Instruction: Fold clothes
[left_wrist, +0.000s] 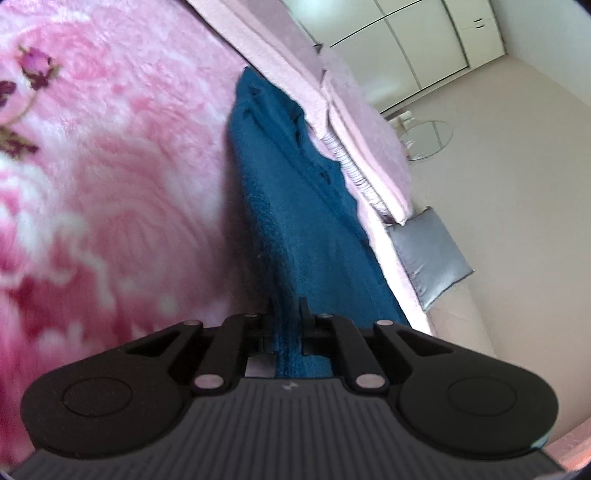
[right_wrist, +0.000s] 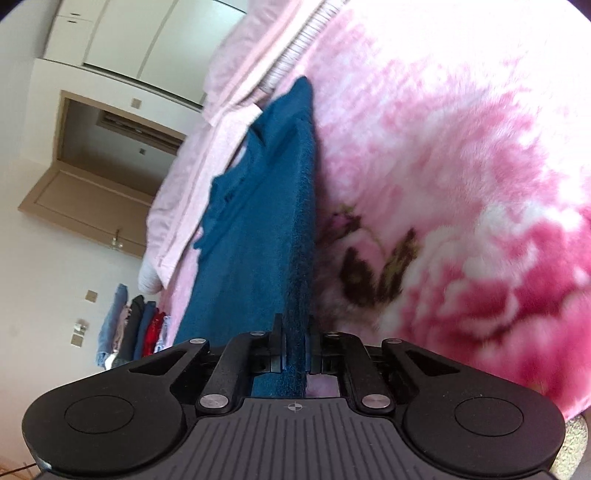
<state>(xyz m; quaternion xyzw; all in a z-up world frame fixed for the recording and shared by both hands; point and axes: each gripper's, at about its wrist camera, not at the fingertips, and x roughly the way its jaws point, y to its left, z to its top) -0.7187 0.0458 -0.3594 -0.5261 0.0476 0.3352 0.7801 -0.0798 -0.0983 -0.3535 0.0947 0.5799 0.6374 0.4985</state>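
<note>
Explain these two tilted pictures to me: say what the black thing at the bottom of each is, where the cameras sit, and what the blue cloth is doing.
No robot arm is at work. A person holds a two-finger gripper in each hand, and a wide-angle camera on each looks forward along its fingers, so both views are tilted. The black shape at the bottom is the gripper itself. One picture comes from the left gripper, the other from the right gripper. Both are shut on an edge of the same blue garment, which stretches away over a pink flowered blanket on a bed. Paler pink bedding lies beyond it. Behind are white cupboards and a door.
</note>
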